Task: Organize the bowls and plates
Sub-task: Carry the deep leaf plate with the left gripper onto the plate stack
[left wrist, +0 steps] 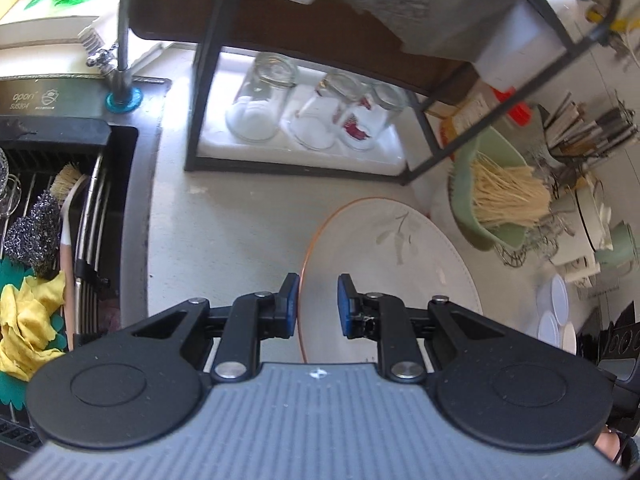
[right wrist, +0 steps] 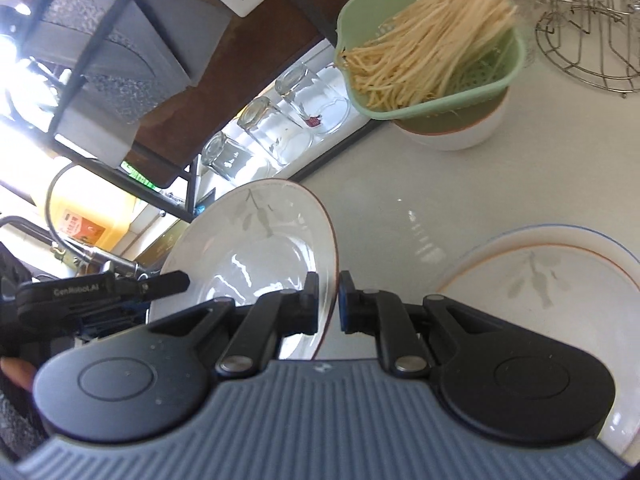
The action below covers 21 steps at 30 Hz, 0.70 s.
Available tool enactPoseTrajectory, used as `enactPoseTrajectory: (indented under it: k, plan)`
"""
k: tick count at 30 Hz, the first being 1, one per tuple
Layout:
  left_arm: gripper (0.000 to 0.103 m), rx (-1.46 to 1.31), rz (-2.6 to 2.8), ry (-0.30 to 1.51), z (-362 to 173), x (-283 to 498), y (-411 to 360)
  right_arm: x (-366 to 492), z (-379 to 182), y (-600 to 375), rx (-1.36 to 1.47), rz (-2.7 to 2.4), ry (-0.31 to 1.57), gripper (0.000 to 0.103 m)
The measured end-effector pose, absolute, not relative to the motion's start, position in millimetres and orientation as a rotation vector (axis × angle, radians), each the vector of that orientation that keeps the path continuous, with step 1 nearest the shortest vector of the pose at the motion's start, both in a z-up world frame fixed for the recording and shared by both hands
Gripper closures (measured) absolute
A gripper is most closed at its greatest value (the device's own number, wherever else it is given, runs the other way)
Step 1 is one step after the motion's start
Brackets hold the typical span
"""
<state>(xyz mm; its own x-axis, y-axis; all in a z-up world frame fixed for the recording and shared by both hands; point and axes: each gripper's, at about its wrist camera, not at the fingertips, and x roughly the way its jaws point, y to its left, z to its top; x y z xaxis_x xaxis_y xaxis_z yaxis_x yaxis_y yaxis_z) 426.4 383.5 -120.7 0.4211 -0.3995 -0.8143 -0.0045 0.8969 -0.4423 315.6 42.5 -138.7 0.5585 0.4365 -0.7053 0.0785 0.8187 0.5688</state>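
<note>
left wrist: left gripper (left wrist: 318, 306) fingers narrowly apart astride the copper-edged rim of the tilted white leaf-print plate (left wrist: 400, 248), contact unclear, above the pale countertop (left wrist: 224, 240) | right wrist: right gripper (right wrist: 329, 304) pinching the same plate's (right wrist: 256, 252) rim; stack of white leaf-print plates (right wrist: 560, 292) lying beside

Left claw (left wrist: 318, 306): black linkage arms, silver pivot screws, blue pads (left wrist: 343, 300) on the fingertips, ribbed grey housing behind with round black discs either side. Right claw (right wrist: 329, 304) has the same build. Bare skin shows at each view's lower edge.
</note>
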Motion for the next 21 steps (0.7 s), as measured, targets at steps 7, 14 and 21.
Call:
enactPoseTrajectory:
  k: [7, 14, 21]
  plan:
    - [0.080, -0.396, -0.319, 1.150, -127.3, 412.6, 351.9, 293.2, -138.4, 17.2, 0.625, 0.178, 0.950, 0.090]
    - [0.080, -0.368, -0.367, 1.187, -134.5, 402.3, 320.0, 271.3, -145.2, -8.0, 0.659, 0.120, 0.961, 0.090]
    - [0.080, -0.331, -0.394, 1.217, -139.9, 395.0, 294.2, 254.5, -152.6, -25.1, 0.673, 0.074, 0.989, 0.090]
